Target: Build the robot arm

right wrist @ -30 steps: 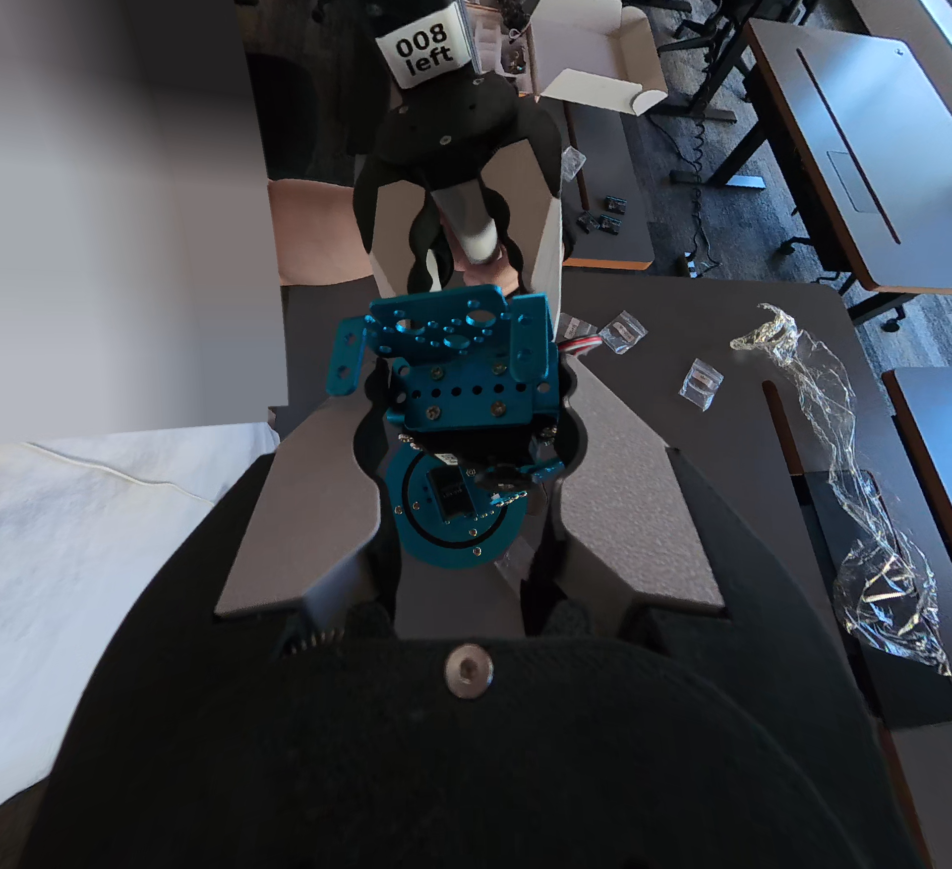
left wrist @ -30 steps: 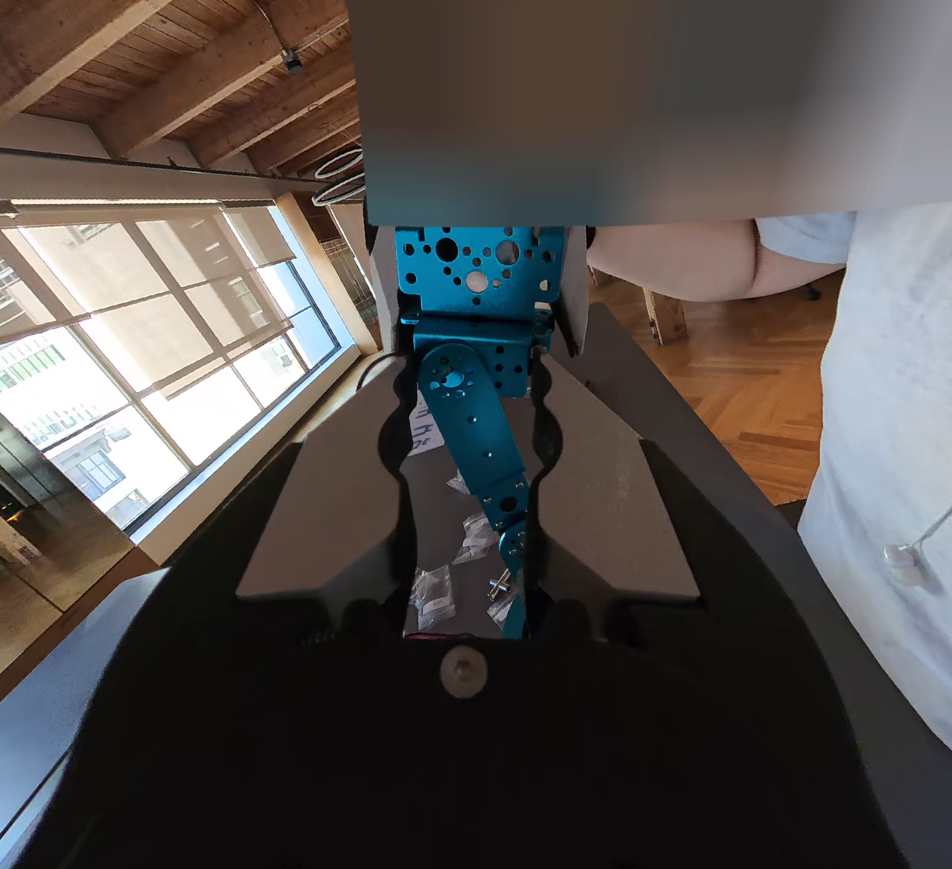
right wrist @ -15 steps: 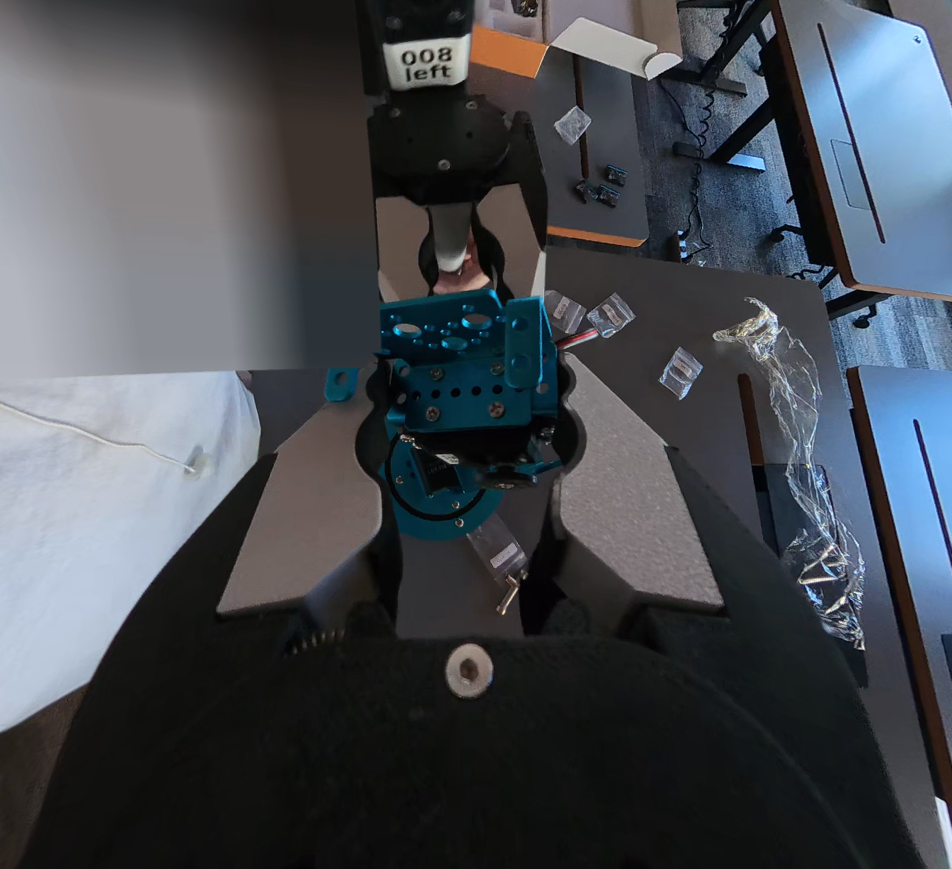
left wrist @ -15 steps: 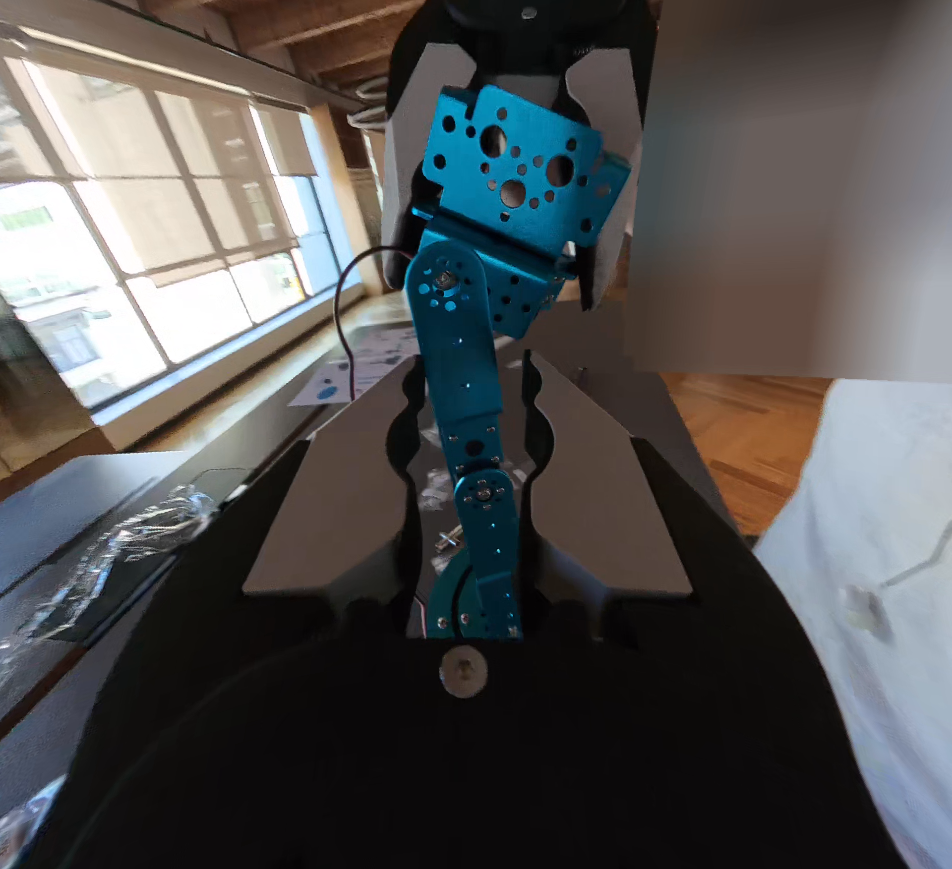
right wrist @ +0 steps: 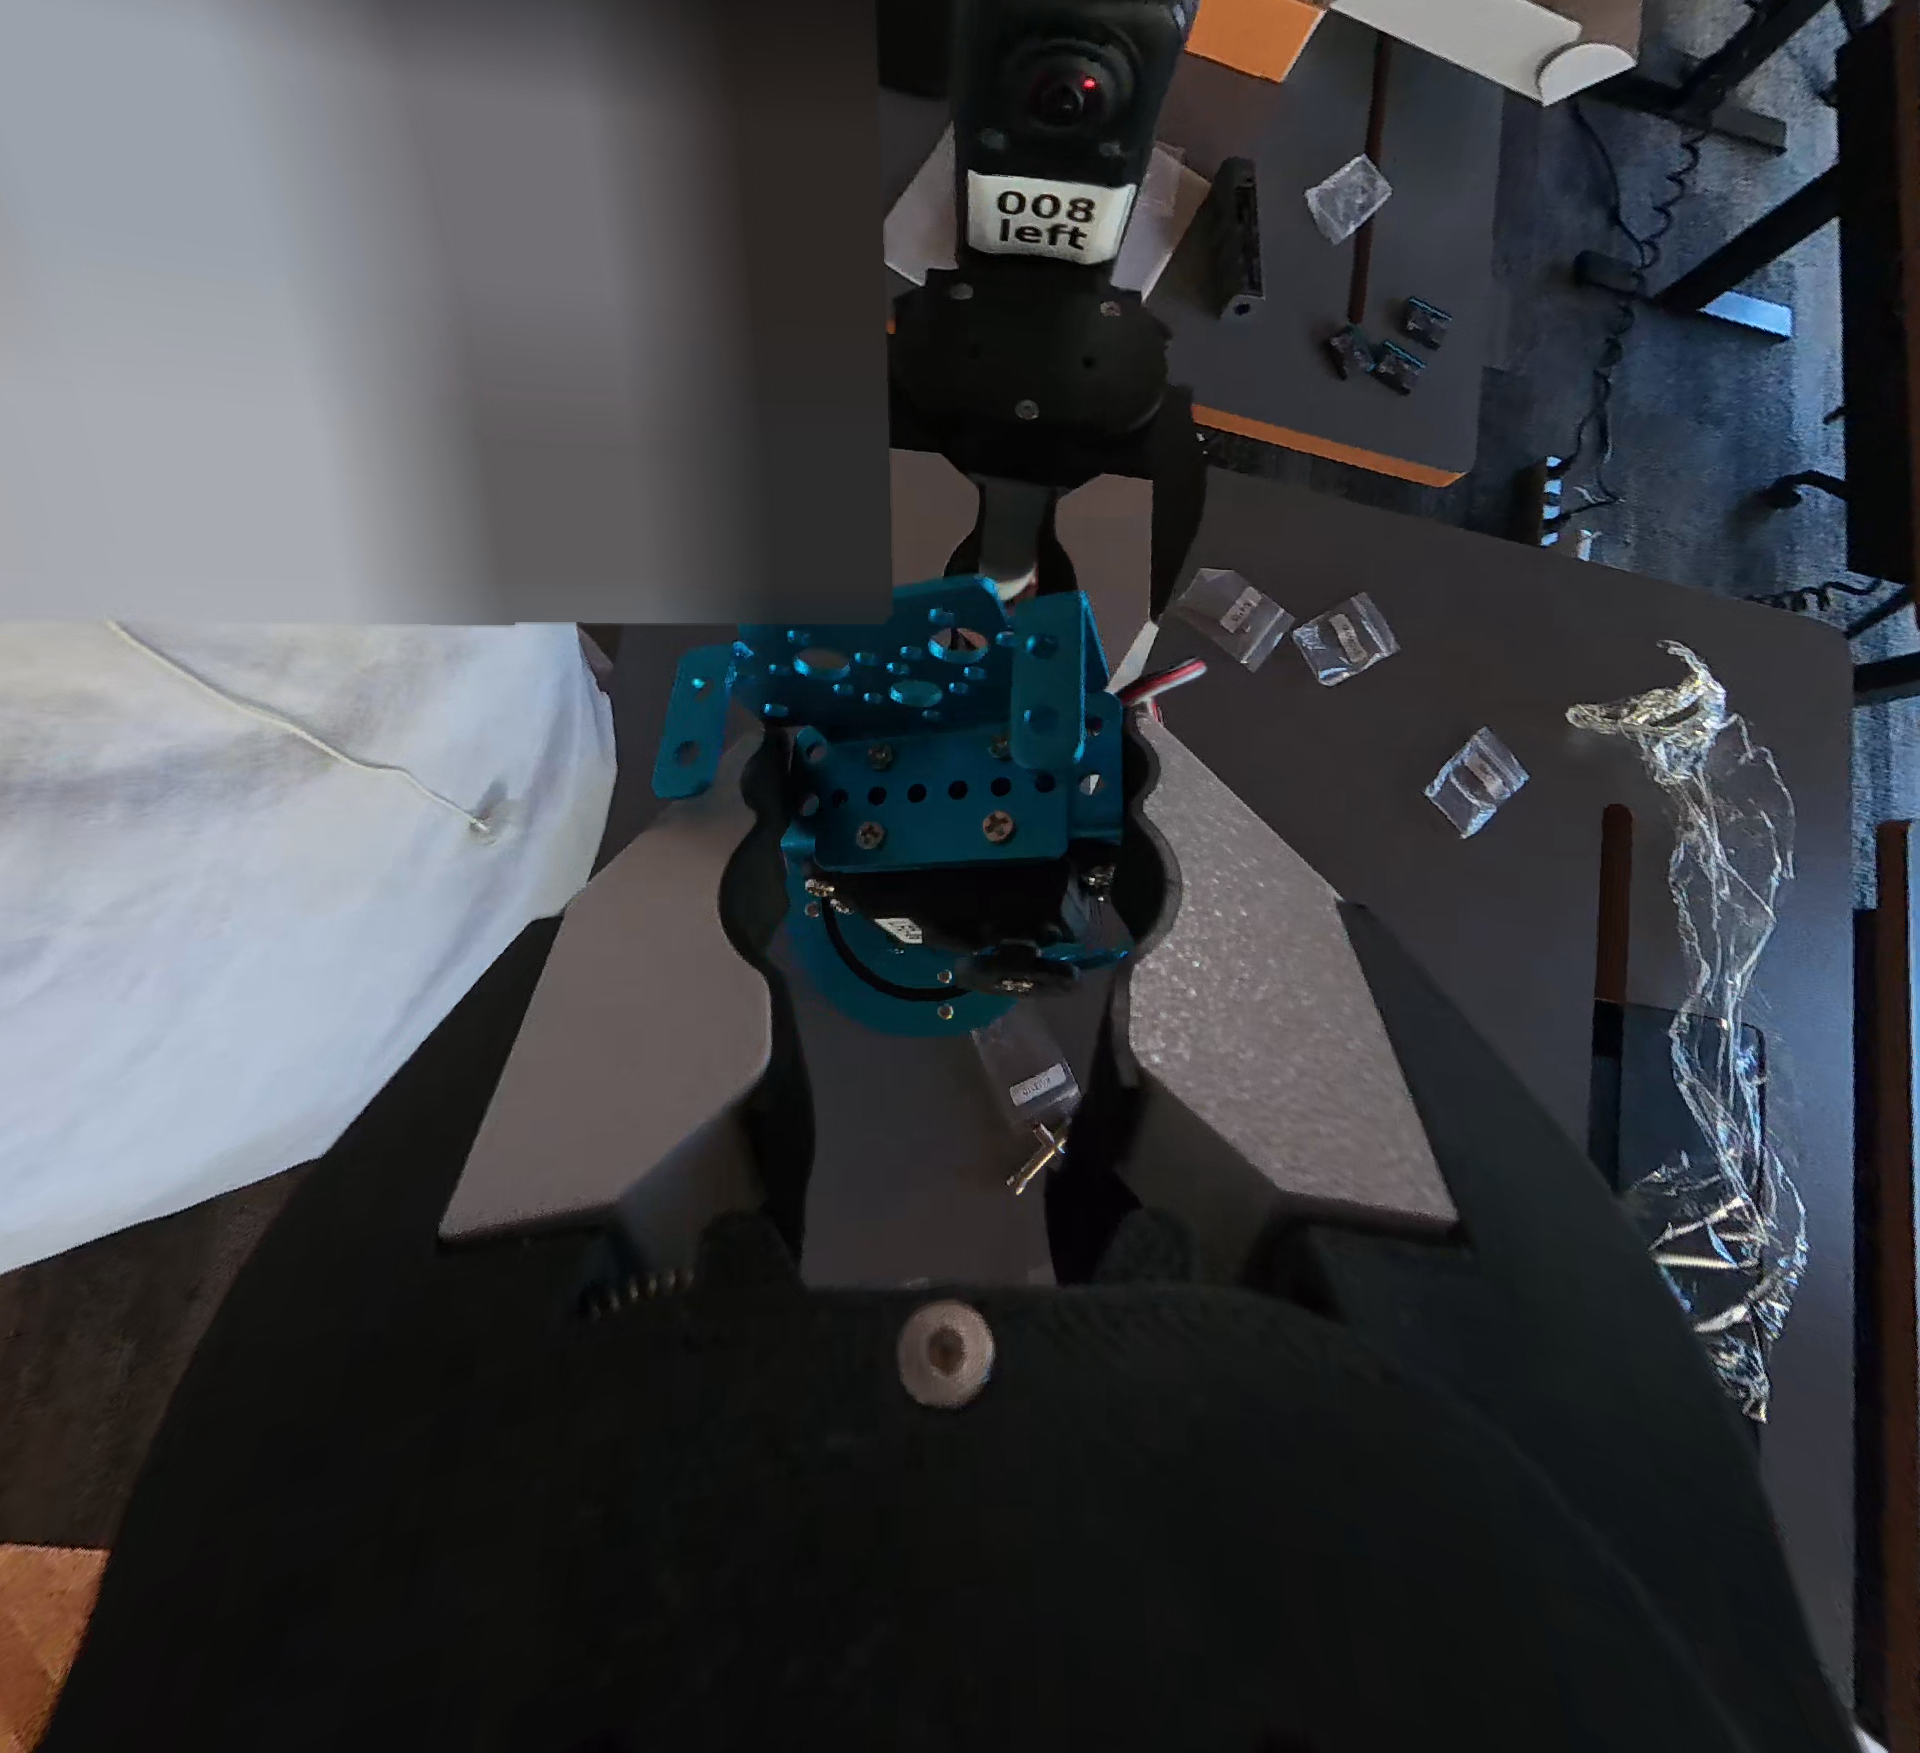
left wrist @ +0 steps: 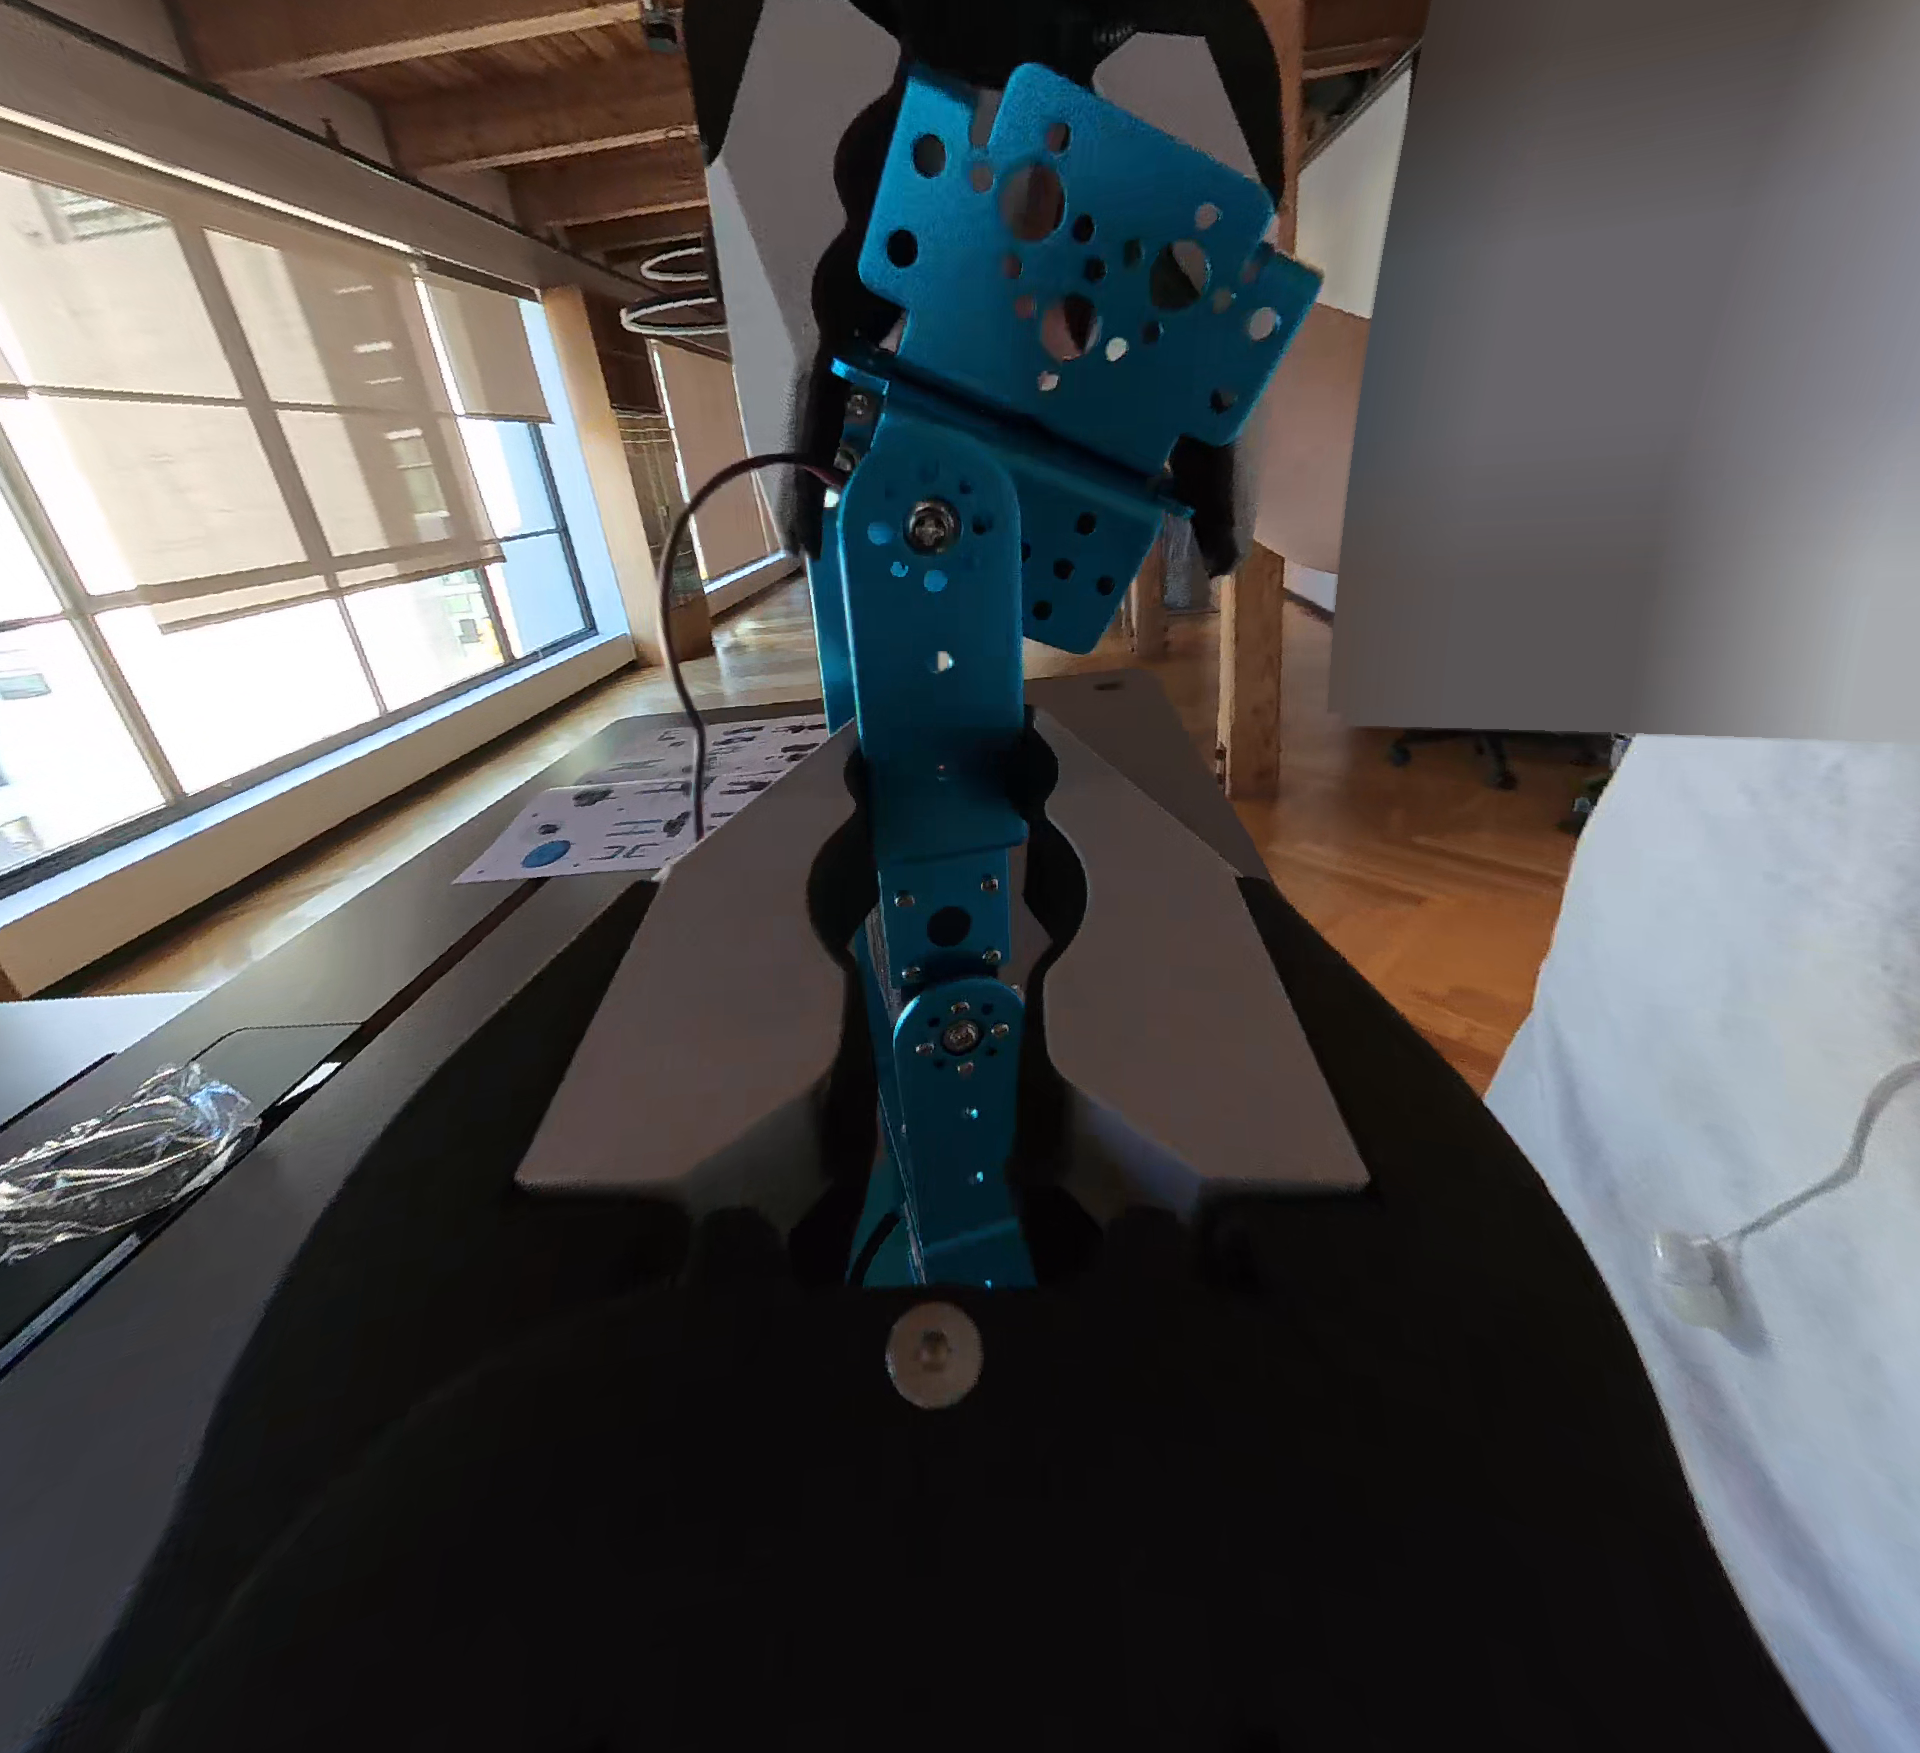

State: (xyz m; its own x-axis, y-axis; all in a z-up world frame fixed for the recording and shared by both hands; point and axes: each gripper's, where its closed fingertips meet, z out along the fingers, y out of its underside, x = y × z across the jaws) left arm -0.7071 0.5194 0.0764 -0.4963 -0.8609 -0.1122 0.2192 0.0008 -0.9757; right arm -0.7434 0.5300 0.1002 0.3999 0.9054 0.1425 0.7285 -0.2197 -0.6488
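Both grippers clamp one blue metal bracket arm (left wrist: pixel 940 716) in mid-air above the dark table (right wrist: pixel 1507 872): left gripper (left wrist: pixel 940 799) grips its narrow link, right gripper (right wrist: pixel 945 830) its perforated head. It looks stiff, light and hinged, so the flat plates seem the safest hold.

Both grippers have black bodies and flat grey fingers (left wrist: pixel 717 1007) with wavy black inner edges. A silver screw (left wrist: pixel 932 1357) sits in each. The person wears a white shirt (right wrist: pixel 260 872).
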